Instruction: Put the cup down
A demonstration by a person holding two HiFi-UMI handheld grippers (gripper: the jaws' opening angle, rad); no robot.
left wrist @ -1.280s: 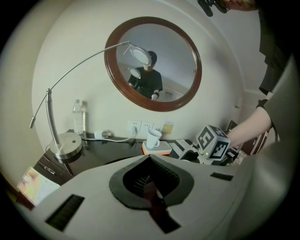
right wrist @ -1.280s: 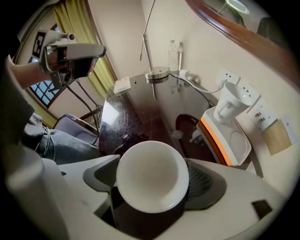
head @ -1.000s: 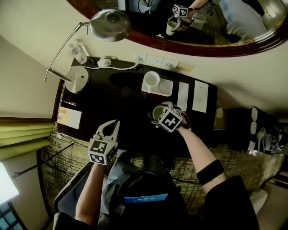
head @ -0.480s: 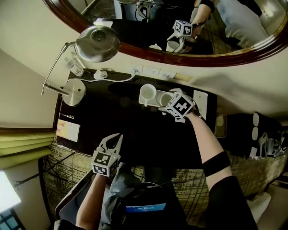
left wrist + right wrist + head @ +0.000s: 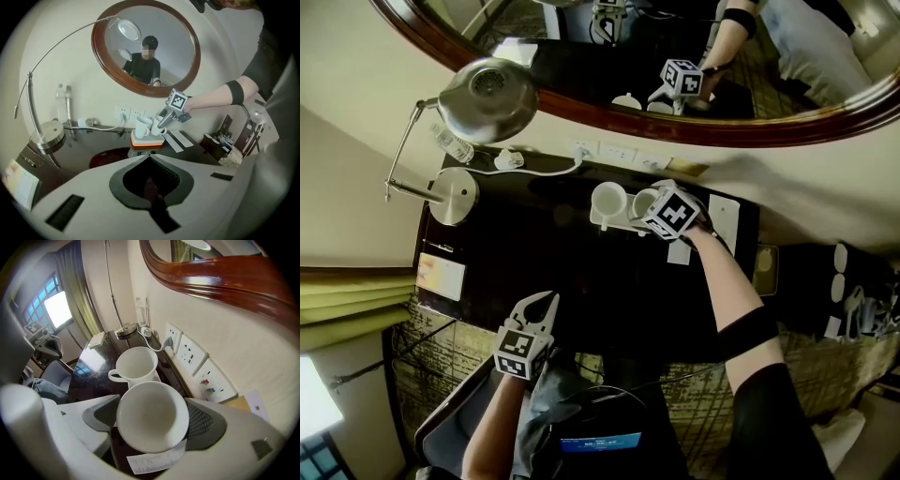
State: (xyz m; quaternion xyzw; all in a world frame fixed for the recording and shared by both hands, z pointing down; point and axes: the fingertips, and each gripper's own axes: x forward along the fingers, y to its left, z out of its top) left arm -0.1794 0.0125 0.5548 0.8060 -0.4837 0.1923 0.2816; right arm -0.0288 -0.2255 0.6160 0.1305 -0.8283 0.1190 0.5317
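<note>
A white cup (image 5: 152, 416) sits between the pads of my right gripper (image 5: 151, 420), which is shut on it. In the head view this cup (image 5: 643, 200) hangs tilted over the right part of a white tray (image 5: 602, 223) at the back of the dark desk, with the right gripper (image 5: 654, 212) on it. A second white cup (image 5: 607, 198) stands on the tray just to its left. I cannot tell whether the held cup touches the tray (image 5: 147, 139). My left gripper (image 5: 547, 300) is shut and empty near the desk's front edge.
A metal lamp (image 5: 487, 89) with a round base (image 5: 454, 195) stands back left, next to a water bottle (image 5: 450, 142). Wall sockets (image 5: 619, 150) and a mirror lie behind the tray. White cards (image 5: 724, 217) lie to its right, a notepad (image 5: 441, 275) at the left.
My right gripper has carried the cup from the desk's middle to the back, beside the cup on the tray. The left gripper has slipped slightly toward the front edge, still shut.
</note>
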